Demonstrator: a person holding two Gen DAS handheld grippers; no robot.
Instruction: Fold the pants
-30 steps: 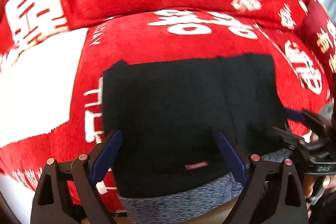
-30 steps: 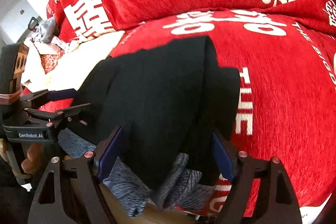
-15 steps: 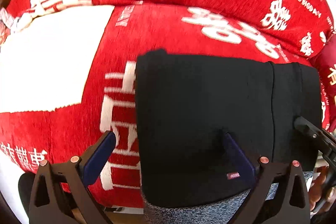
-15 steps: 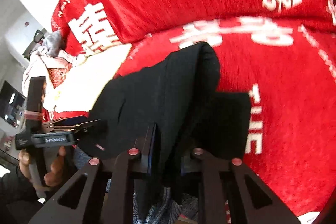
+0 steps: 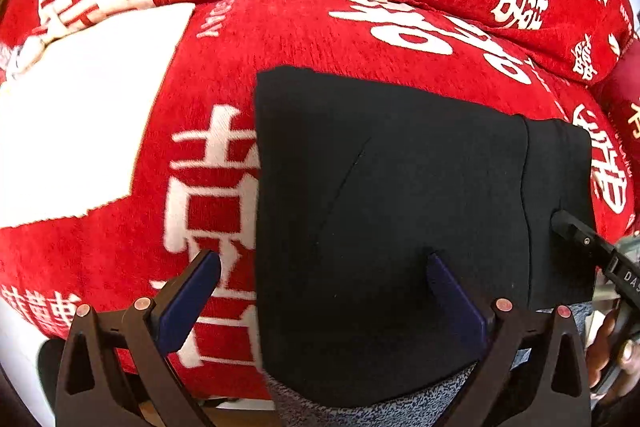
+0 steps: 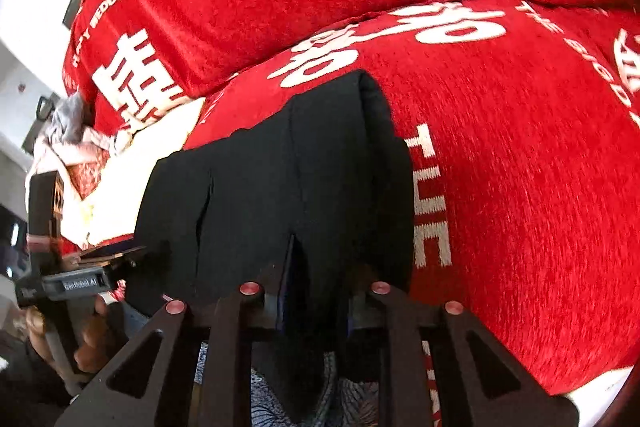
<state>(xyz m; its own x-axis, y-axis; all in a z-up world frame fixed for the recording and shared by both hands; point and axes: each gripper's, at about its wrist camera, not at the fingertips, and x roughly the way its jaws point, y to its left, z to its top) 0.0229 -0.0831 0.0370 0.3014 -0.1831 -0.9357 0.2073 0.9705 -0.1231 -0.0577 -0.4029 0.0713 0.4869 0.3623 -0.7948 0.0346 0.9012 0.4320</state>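
Observation:
The black pants (image 5: 400, 211) lie folded on a red sofa seat, with a grey heathered inner part (image 5: 372, 411) hanging over the front edge. My left gripper (image 5: 324, 287) is open over the pants' left edge, one finger on the red fabric, one on the pants. My right gripper (image 6: 316, 291) is shut on the near edge of the pants (image 6: 304, 179), pinching a raised fold. The right gripper also shows in the left wrist view (image 5: 588, 247), and the left gripper in the right wrist view (image 6: 100, 267).
The red sofa cover (image 5: 360, 19) with white characters has a backrest behind. A white cloth (image 5: 76, 131) lies to the left of the pants. A pile of clothes (image 6: 76, 131) sits at the far left. The seat's front edge (image 5: 224, 399) is near.
My right gripper went from open to shut on the pants' edge. My left gripper shifted left, so the pants now sit further right in its view.

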